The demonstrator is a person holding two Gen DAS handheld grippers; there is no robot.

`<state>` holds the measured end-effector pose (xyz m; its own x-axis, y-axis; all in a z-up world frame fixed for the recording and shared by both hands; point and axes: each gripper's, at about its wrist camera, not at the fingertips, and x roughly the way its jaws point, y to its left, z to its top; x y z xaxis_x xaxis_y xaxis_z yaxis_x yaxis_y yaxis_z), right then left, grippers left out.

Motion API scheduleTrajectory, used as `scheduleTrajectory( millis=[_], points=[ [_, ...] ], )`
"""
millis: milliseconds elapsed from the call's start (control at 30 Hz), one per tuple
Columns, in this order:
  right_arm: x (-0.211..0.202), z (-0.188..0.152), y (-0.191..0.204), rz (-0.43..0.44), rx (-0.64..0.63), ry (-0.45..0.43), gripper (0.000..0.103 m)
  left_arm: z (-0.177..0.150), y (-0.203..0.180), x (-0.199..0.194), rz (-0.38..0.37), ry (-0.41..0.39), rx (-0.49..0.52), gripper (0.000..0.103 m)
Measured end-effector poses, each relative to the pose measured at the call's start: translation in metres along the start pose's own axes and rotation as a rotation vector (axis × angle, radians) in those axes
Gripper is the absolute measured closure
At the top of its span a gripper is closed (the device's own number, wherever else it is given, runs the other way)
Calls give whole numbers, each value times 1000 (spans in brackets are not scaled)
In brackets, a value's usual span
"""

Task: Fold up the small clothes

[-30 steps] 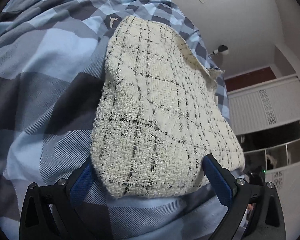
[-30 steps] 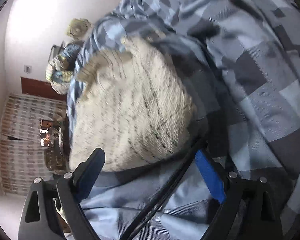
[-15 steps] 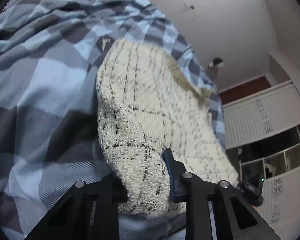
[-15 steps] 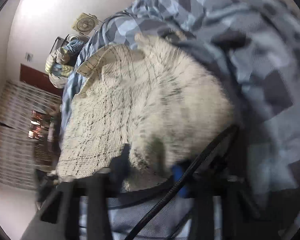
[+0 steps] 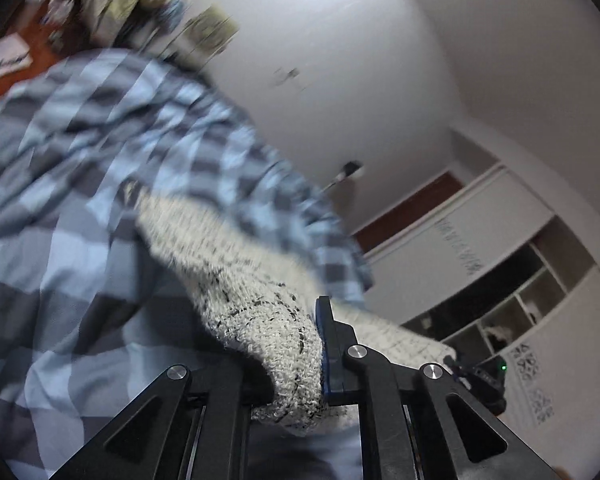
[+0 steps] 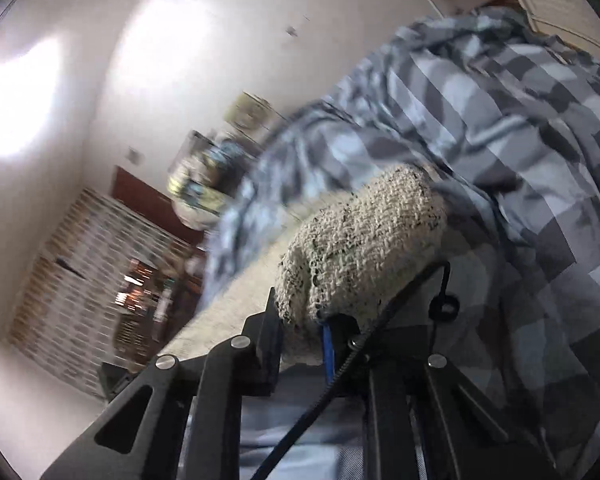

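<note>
A small cream knit garment [image 5: 256, 304] with thin black check lines lies on a blue and grey checked blanket [image 5: 72, 208]. My left gripper [image 5: 296, 360] is shut on one near corner of the garment and holds it lifted. In the right wrist view my right gripper [image 6: 304, 340] is shut on the other near corner of the garment [image 6: 364, 248], bunched between the blue pads. The garment's far end still rests on the blanket [image 6: 520, 128]. Both views are blurred by motion.
The checked blanket covers the bed on all sides of the garment. A white wall [image 5: 340, 60] and white cupboards [image 5: 500, 248] stand beyond the bed. A black cable [image 6: 380, 320] runs across the right gripper. A pile of patterned cloth [image 6: 196, 184] lies at the bed's far end.
Both grippers were open around the garment's near edge, then closed on its corners. Now they have raised the near edge off the blanket and both cameras tilt up toward the walls.
</note>
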<state>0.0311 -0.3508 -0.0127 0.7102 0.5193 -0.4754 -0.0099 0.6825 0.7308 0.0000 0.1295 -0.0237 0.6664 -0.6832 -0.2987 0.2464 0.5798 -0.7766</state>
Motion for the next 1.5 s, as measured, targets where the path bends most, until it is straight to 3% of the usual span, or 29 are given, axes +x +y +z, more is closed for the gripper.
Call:
scheduleTrajectory(
  millis=[67, 167, 300, 433, 567, 667, 767, 900, 967, 1033, 1100, 1167, 1233, 1267, 1367, 1500],
  points=[
    [-24, -5, 14, 58, -16, -41, 91, -2, -25, -24, -44, -33, 69, 93],
    [-56, -12, 35, 134, -67, -88, 91, -4, -36, -36, -54, -27, 83, 93],
    [-51, -15, 48, 55, -77, -116, 91, 1, -20, -15, 5, -25, 23, 93],
    [-8, 20, 44, 29, -11, -104, 91, 34, 2, 16, 25, -82, -45, 93],
    [56, 71, 48, -46, 5, -94, 91, 73, 12, 65, 176, -143, 8, 93],
    [107, 94, 41, -127, 34, -86, 91, 99, 36, 114, 293, -135, 29, 93],
    [159, 102, 18, -223, 74, -62, 91, 107, 62, 160, 434, -79, 46, 93],
    [217, 90, -13, -438, 15, 12, 91, 96, 89, 205, 590, 21, 95, 92],
    [239, 79, -26, -507, -30, 67, 91, 90, 103, 229, 667, 128, 158, 92],
    [254, 71, -35, -556, -85, 116, 88, 88, 118, 242, 709, 264, 158, 92],
    [256, 69, -43, -549, -95, 172, 83, 94, 124, 236, 671, 299, 151, 91],
    [248, 77, -52, -511, -60, 211, 64, 106, 120, 223, 622, 297, 133, 91],
    [218, 91, -54, -482, -19, 155, 43, 119, 113, 212, 580, 301, 103, 91],
    [197, 99, -54, -491, 6, 88, 39, 126, 107, 208, 565, 303, 88, 91],
    [147, 110, -47, -533, 108, -42, 29, 140, 74, 203, 534, 312, 113, 91],
    [148, 93, 6, -451, -34, 28, 29, 146, 21, 206, 560, 301, 245, 91]
  ],
)
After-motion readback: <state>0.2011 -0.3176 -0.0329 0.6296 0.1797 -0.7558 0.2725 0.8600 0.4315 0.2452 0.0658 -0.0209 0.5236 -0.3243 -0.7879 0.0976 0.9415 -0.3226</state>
